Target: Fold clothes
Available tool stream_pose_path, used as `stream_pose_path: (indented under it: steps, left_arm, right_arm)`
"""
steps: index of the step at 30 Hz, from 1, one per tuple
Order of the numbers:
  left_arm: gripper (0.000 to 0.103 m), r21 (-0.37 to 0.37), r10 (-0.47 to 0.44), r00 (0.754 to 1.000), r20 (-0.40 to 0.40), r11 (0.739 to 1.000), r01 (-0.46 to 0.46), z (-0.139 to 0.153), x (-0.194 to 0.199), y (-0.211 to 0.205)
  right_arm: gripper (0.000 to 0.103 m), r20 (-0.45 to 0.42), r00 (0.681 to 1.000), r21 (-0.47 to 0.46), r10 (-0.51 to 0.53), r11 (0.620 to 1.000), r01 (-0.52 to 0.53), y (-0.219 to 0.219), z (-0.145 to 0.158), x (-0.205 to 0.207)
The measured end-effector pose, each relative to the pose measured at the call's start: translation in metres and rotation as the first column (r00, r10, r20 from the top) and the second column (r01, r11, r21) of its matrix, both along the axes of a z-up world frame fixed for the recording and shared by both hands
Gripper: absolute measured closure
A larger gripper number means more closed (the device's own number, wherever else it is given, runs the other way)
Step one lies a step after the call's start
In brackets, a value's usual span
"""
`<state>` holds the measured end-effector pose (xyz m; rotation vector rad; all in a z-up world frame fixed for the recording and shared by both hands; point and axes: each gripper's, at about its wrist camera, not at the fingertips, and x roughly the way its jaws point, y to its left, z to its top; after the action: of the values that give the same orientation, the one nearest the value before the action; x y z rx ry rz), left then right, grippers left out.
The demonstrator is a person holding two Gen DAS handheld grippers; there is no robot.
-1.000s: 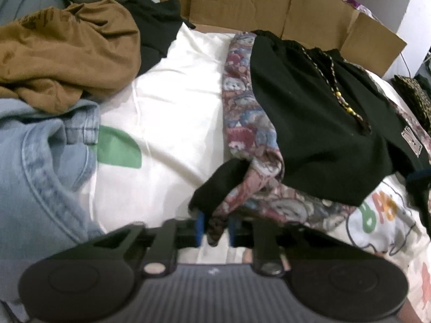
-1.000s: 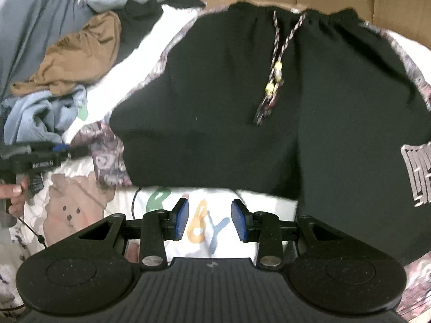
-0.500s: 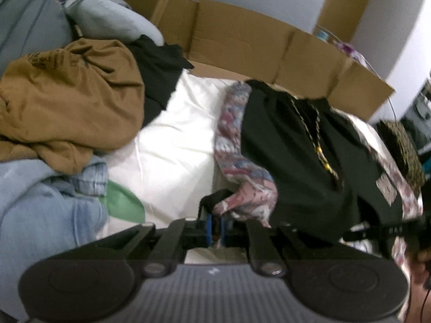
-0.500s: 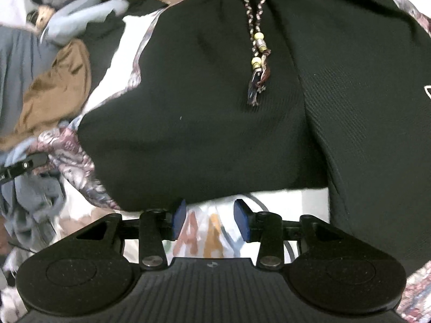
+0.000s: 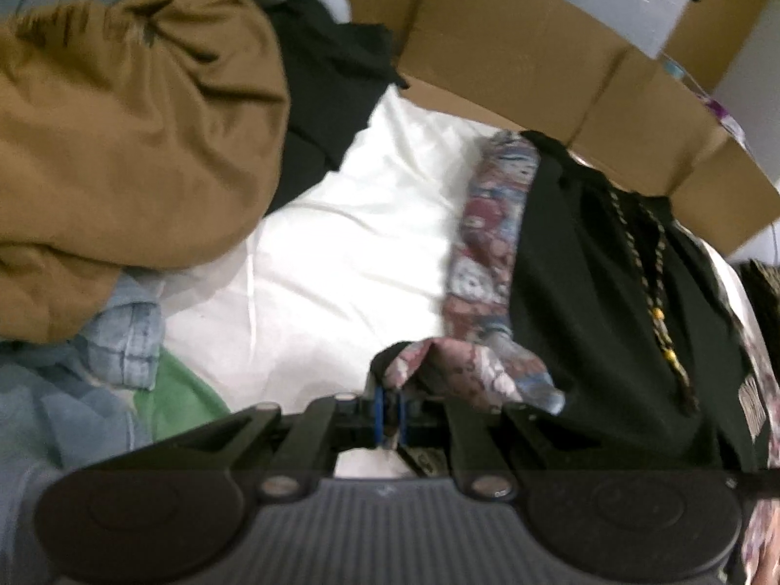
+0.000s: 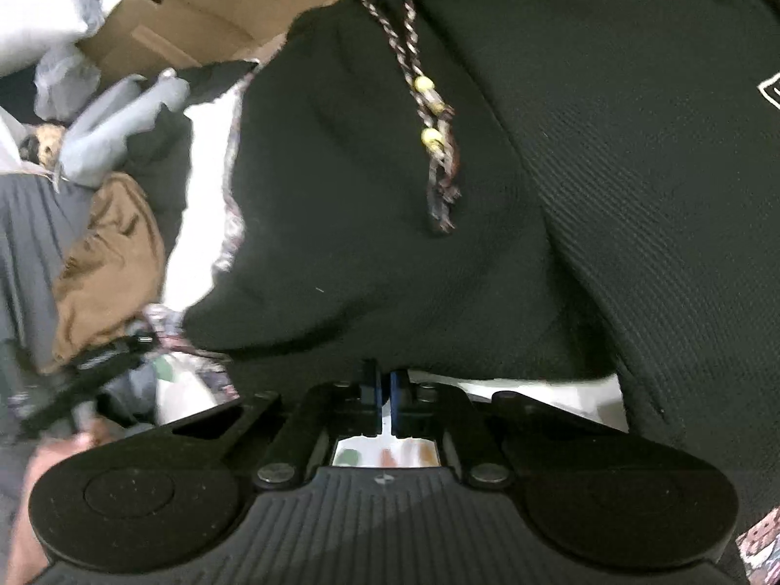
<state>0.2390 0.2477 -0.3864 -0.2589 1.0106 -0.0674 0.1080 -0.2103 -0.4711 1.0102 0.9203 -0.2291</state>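
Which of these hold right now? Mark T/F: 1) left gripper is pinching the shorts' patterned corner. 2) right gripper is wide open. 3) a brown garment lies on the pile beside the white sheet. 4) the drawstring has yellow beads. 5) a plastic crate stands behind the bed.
1) Left gripper pinches the patterned corner of the shorts: true.
2) Right gripper is wide open: false, its jaws are shut at the shorts' hem.
3) Brown garment lies on the pile beside the white sheet: true.
4) Drawstring has yellow beads: true.
5) Plastic crate behind the bed: false, it is cardboard.
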Motion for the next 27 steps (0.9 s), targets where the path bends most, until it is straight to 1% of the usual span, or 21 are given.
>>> stream_pose_path:
  steps: [3,7,12,16,18,21,23,25,27]
  left_arm:
    - [0.096,-0.011,0.023,1.0,-0.003,1.0,-0.023,-0.002,0.006,0.003]
    - [0.096,-0.028,0.012,1.0,0.02,1.0,-0.011,0.003,0.009,0.001]
    - [0.096,-0.049,0.005,1.0,0.027,0.999,-0.003,0.001,0.019,-0.002]
    - [0.096,-0.073,0.015,1.0,0.024,0.997,-0.013,-0.005,0.033,-0.007]
    - [0.096,-0.085,0.019,1.0,0.024,0.996,-0.017,-0.009,0.04,-0.01]
    - [0.096,-0.105,0.022,0.999,0.025,0.994,-0.019,-0.017,0.054,-0.015]
    - [0.095,-0.107,0.03,0.999,0.024,0.994,-0.027,-0.023,0.061,-0.017]
    - [0.096,-0.108,0.037,0.999,0.022,0.994,-0.034,-0.029,0.067,-0.018]
    - [0.095,-0.105,0.037,0.999,0.02,0.994,-0.034,-0.034,0.069,-0.018]
  right_arm:
    - [0.102,0.032,0.999,0.016,0.0,1.0,-0.001,-0.005,0.015,0.0]
    - [0.103,0.078,0.997,0.006,-0.022,1.0,0.022,-0.008,0.034,-0.005]
    - [0.103,0.106,0.993,-0.008,-0.06,0.998,0.062,-0.021,0.042,-0.005]
    - [0.103,0.094,0.989,-0.013,-0.109,0.994,0.111,-0.037,0.035,0.005]
    - [0.102,0.079,0.989,-0.019,-0.127,0.991,0.129,-0.044,0.027,0.011]
    - [0.099,0.038,0.988,-0.026,-0.152,0.988,0.153,-0.051,0.008,0.02]
    - [0.099,0.008,0.983,-0.005,-0.182,0.983,0.183,-0.055,-0.008,0.025]
    - [0.099,-0.01,0.981,0.01,-0.192,0.981,0.192,-0.057,-0.02,0.031]
    - [0.092,-0.011,0.982,0.004,-0.188,0.982,0.188,-0.058,-0.025,0.036]
